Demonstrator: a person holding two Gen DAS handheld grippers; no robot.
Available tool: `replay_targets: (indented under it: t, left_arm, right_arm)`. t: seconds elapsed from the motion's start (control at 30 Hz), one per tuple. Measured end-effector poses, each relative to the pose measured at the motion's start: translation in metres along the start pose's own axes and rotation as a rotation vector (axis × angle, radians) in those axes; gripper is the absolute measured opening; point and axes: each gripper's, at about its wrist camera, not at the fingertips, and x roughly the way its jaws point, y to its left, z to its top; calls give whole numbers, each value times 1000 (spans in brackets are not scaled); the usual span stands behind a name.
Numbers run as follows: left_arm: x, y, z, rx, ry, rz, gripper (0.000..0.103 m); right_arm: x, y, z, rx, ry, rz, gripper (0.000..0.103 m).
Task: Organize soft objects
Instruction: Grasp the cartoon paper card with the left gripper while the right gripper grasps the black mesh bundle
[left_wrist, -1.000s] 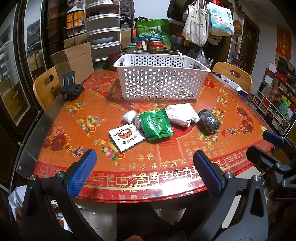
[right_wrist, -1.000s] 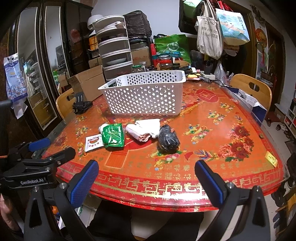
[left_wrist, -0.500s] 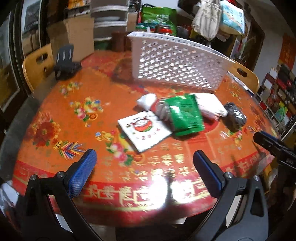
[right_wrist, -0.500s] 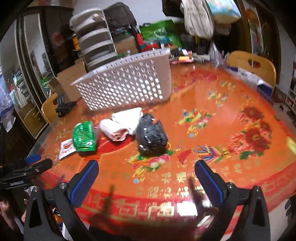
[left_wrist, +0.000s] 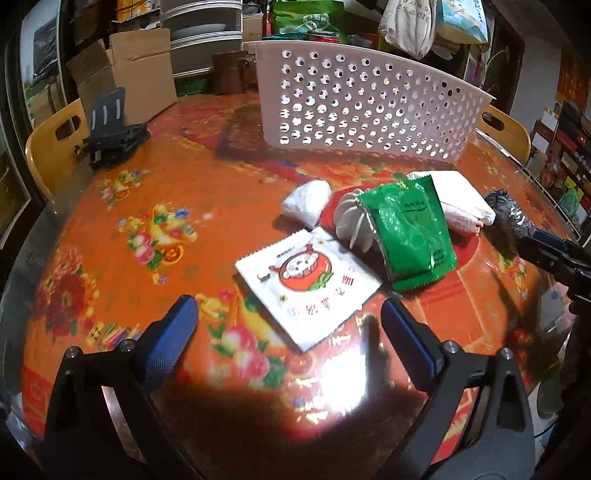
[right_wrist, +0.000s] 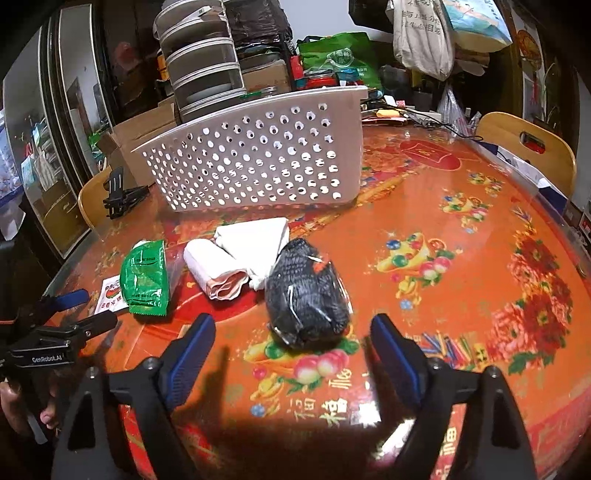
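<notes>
Both my tongs have dropped toward the table – my right gripper (right_wrist: 291, 345), jaws just narrowing yet empty, frames the black bundle (right_wrist: 304, 291) at centre frame, my left gripper (left_wrist: 290, 332) gapes before the white packet (left_wrist: 308, 282) – grabbing comes next.

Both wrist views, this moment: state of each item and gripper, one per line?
left gripper: open, holding nothing, above the table's near edge.
right gripper: open, jaws have just been closing; nothing between them.
white basket: upright, inside hidden.
black bundle: on table, in clear wrap.
green packet: sealed, resting on white item.
white sachet: lying flat.
folded white cloth: folded, on table.
</notes>
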Motion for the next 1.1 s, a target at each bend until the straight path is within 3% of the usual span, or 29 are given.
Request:
replay_targets:
  t: [0.13,0.3,0.47,0.6,0.83,1.1]
  left_arm:
    - [5,-5,6,9,-1,-2,97]
    - [4,-9,8,15,-8,-4,89]
    - [0,-14,7,31,-31,-17,65]
    - [-1,-18,6,50,-47,-19,57]
    - [-6,-33,2,97,-76,-26,23]
    - [-11,-25,0,60,-86,-42,10]
  right_arm:
    - [9,3,1,-27,16,-14,75]
    - [12,3,1,-38,14,-18,74]
    - [11,1,0,-33,10,-8,74]
    - [11,0,0,-30,7,-2,74]
    - [9,-2,0,-24,1,7,74]
    - [9,-2,1,-20,-2,14,74]
